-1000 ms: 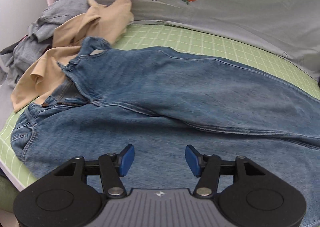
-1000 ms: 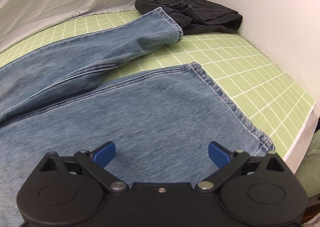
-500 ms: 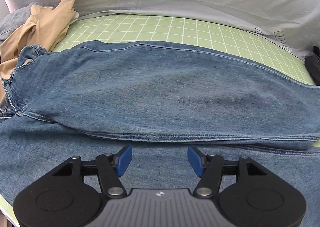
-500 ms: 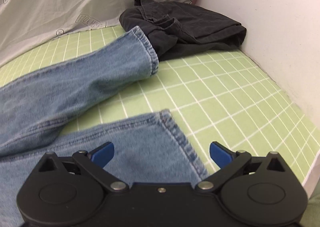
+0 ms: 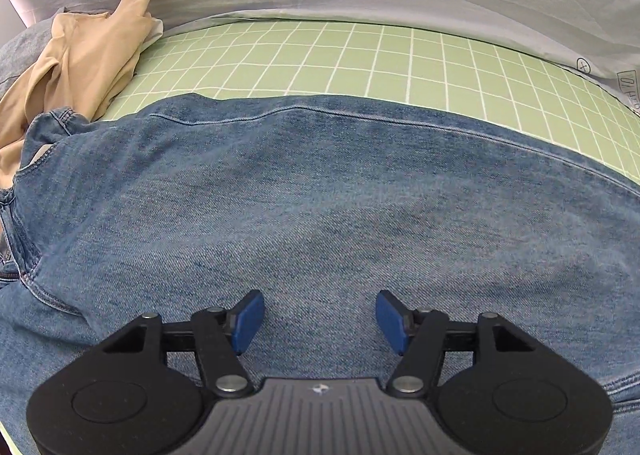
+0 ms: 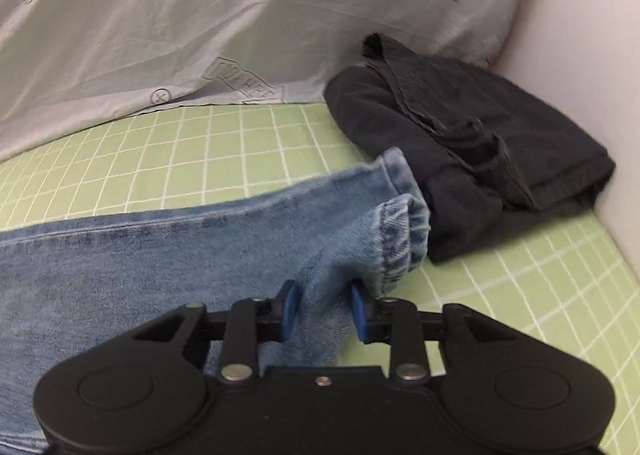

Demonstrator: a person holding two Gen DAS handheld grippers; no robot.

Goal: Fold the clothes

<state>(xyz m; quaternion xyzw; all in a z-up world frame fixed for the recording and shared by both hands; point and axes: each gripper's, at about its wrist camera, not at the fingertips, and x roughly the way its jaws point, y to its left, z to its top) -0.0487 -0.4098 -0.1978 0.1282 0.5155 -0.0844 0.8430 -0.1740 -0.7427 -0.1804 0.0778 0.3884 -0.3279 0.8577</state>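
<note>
**Denim leg end now in the right claw's bite**

Denim jeans [image 6: 168, 255] lie flat across the green checked bed sheet [image 6: 224, 151]. A second ago the right claw [image 6: 323, 311] was spread wide over the near leg's hem; now it is closing on the far leg's cuff [image 6: 400, 239], fabric bunched between the pads, just beside the folded black garment [image 6: 472, 143]. Left claw [image 5: 320, 321] has slid from the waistband to mid-thigh, still spread, gripping nothing. Likely next: carry that leg over onto the other.
</note>
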